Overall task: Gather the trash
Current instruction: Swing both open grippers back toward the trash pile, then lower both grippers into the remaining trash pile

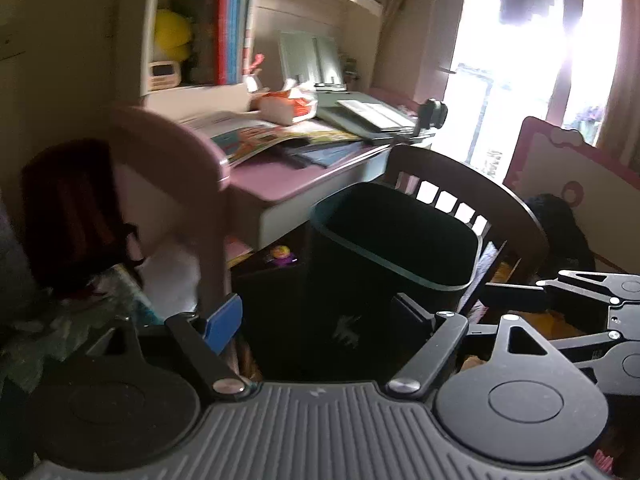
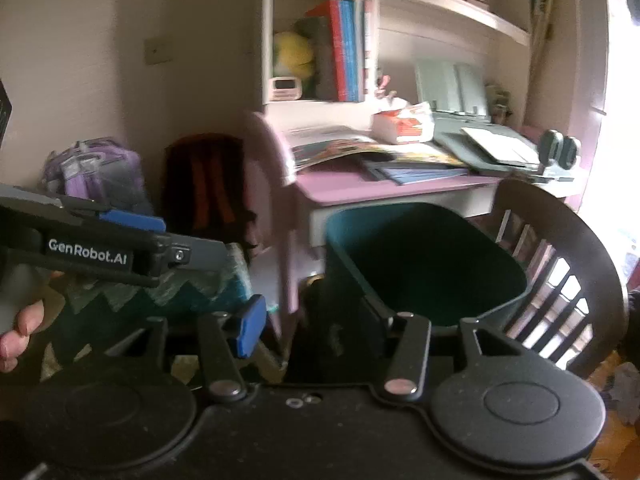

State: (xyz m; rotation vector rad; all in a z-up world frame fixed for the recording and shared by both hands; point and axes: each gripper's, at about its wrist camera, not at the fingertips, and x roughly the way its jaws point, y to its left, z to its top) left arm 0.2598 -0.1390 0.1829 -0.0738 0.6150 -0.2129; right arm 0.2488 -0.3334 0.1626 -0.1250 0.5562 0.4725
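A dark green trash bin [image 1: 394, 244] stands on the floor in front of the pink desk [image 1: 276, 180]; it also shows in the right wrist view [image 2: 424, 260]. A crumpled orange-and-white wrapper [image 1: 286, 106] lies on the desk, and shows in the right wrist view [image 2: 404, 122]. My left gripper [image 1: 316, 320] is open and empty, just short of the bin's near side. My right gripper [image 2: 316, 320] is open and empty, near the bin's left wall. The left gripper also shows at the left of the right wrist view [image 2: 132, 236], and the right gripper at the right of the left wrist view [image 1: 520, 292].
A dark wooden chair [image 1: 480, 196] stands right behind the bin. Open books [image 1: 256, 136] and a grey stand [image 1: 360, 114] cover the desk. A dark backpack [image 2: 208, 184] and a purple bag [image 2: 96, 168] sit left of the desk. A window [image 1: 520, 60] glares at right.
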